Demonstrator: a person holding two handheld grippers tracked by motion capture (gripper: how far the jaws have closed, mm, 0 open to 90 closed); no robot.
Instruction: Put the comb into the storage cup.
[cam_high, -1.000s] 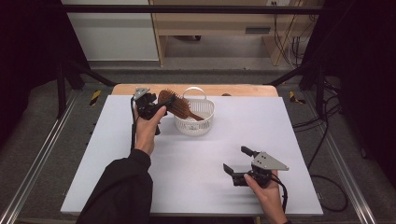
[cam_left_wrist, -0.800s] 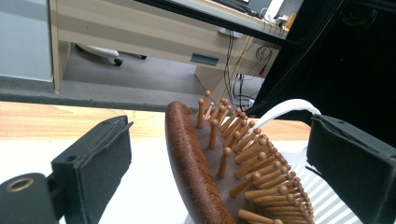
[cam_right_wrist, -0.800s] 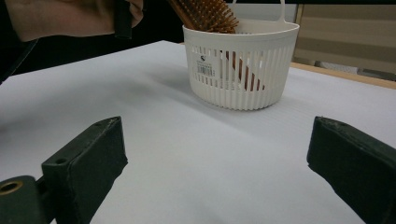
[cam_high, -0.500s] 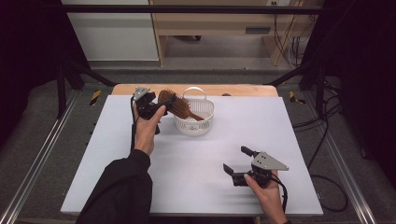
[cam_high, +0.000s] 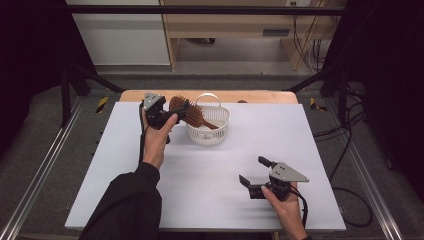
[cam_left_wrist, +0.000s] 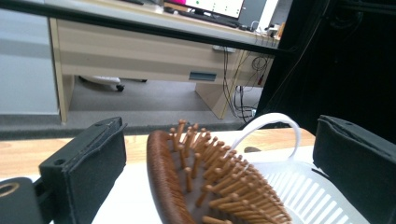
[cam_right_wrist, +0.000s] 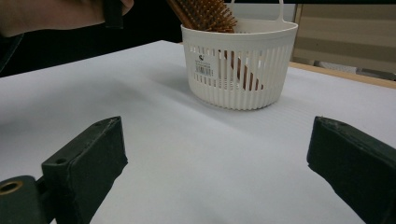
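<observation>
In the left gripper view, two black fingers (cam_left_wrist: 88, 163) stand wide apart, one at each lower corner, with the head of a wooden hairbrush (cam_left_wrist: 205, 182) between them. Neither finger touches the brush; there is a clear gap on both sides. The brush has a dark brown rim and rows of pale wooden bristle pins, and it tilts upward.

From the high view, the left gripper (cam_high: 176, 111) is held near the far edge of the bench (cam_high: 200, 200), just left of a small white basket (cam_high: 209, 131). The hairbrush stands slanted in this basket, handle end down inside and head leaning out over the left rim toward the gripper. The person's left hand (cam_high: 156, 137) holds the gripper, and a dark sleeve (cam_high: 130, 205) runs back to the near edge.

The basket is round, of slotted white plastic, with a thin arched handle and a small printed label on its wall. It stands upright on the bench's white surface, toward the far side and a little left of centre.

The right gripper (cam_high: 255, 172) has its black fingers (cam_right_wrist: 84, 158) spread wide with nothing between them. It sits low over the near right part of the bench, well apart from the basket and pointing toward it. The right hand (cam_high: 285, 210) grips it from the near edge.

Beyond the bench are a grey floor, a wooden desk (cam_high: 235, 25) and loose cables (cam_high: 350, 150).
</observation>
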